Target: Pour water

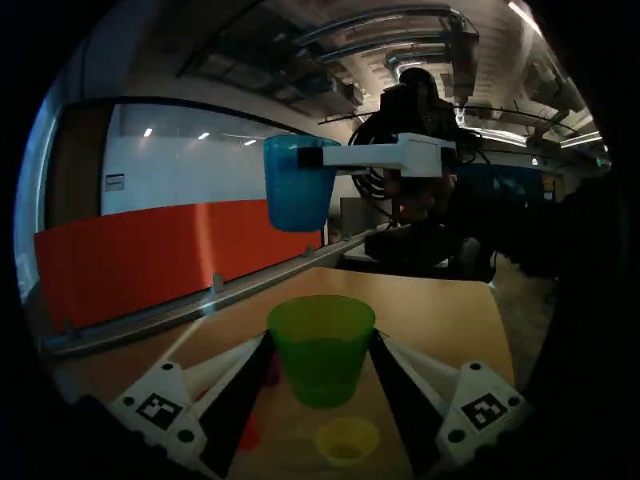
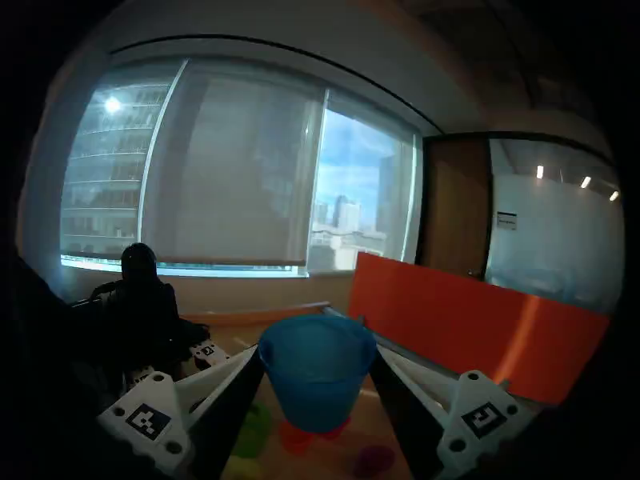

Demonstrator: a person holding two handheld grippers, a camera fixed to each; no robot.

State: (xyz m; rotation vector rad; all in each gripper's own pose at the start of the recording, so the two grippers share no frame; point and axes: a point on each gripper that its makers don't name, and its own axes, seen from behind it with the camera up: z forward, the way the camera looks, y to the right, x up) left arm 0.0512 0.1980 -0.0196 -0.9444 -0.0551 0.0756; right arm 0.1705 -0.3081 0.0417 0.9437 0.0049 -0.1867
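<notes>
Left tool: both fingers clamped on green cup, upright above worktop. Right tool: both fingers clamped on blue cup, upright.

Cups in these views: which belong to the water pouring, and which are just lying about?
In the job: blue cup, in the right hand-held gripper; green cup, in the left hand-held gripper.
Lying about: yellow cup, red item, purple item, on the table.
</notes>
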